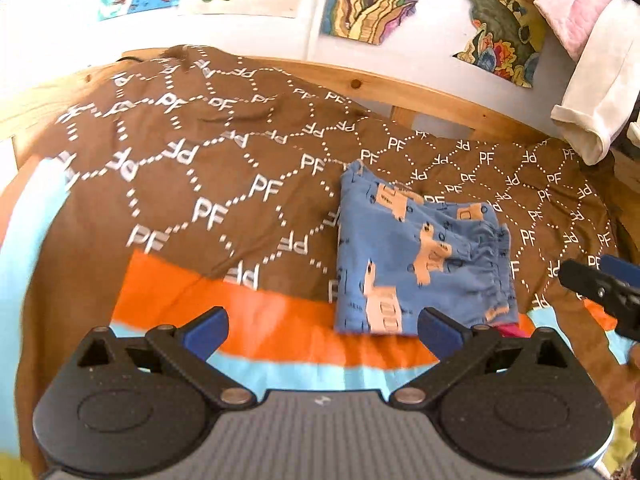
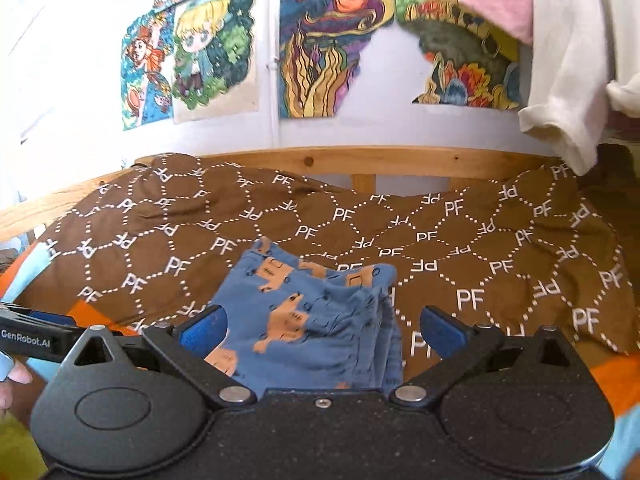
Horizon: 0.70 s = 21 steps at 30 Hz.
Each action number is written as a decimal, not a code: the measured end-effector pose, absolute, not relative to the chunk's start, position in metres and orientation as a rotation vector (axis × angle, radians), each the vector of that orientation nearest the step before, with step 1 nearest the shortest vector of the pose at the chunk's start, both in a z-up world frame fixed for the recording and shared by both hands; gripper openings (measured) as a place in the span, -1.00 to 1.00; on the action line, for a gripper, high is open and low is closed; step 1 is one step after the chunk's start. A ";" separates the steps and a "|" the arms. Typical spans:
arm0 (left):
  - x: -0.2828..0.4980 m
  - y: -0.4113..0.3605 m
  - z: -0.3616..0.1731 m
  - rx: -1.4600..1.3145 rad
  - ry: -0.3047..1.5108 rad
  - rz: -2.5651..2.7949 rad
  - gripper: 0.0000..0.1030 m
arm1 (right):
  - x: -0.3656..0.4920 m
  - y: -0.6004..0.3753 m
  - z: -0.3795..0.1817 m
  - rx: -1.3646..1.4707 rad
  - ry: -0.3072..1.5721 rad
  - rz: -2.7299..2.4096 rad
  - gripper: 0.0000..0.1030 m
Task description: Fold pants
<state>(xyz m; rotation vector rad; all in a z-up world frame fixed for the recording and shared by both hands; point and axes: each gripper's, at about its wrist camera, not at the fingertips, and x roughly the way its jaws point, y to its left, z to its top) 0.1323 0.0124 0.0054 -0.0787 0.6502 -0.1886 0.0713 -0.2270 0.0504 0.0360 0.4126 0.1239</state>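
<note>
— What are the claws doing?

— Both stand spread wide with nothing clamped. The left gripper [image 1: 322, 330] hangs over the orange stripe at the near edge of the bed cover, its blue pads [image 1: 208, 330] well apart. The right gripper [image 2: 322, 330] is as wide, and the pants show between its fingers in its own view, but the pads do not press on them.

— And the pants?

— The pants [image 1: 420, 256] lie folded into a compact, roughly square bundle on the brown bedspread [image 1: 224, 168], near its front edge and a little right of the middle. They are blue with tan vehicle prints. The gathered waistband faces the right side, and stacked layers show along that edge. One corner at the back sticks up slightly.

— Anything hard to make out?

— The near edge of the pants is hidden behind the right gripper's body. In the left view the right gripper [image 1: 600, 292] is cut off at the frame edge, and that view is blurred on its left side. A fingertip [image 2: 16, 374] peeks in at the lower left of the right view.

— Room around it?

— Bare bedspread lies open left of and behind the pants, up to the wooden bed frame [image 2: 360, 160]. White and pink clothes [image 2: 568, 64] hang over the far right corner.
</note>
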 end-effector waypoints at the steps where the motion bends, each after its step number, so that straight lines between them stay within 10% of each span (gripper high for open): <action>1: 0.126 0.013 0.005 -0.080 0.650 -0.178 0.99 | 0.062 -0.225 0.050 0.038 0.409 0.116 0.99; 21: 0.082 0.008 -0.017 -0.025 0.653 -0.100 0.99 | 0.002 -0.227 0.020 0.078 0.464 -0.005 0.99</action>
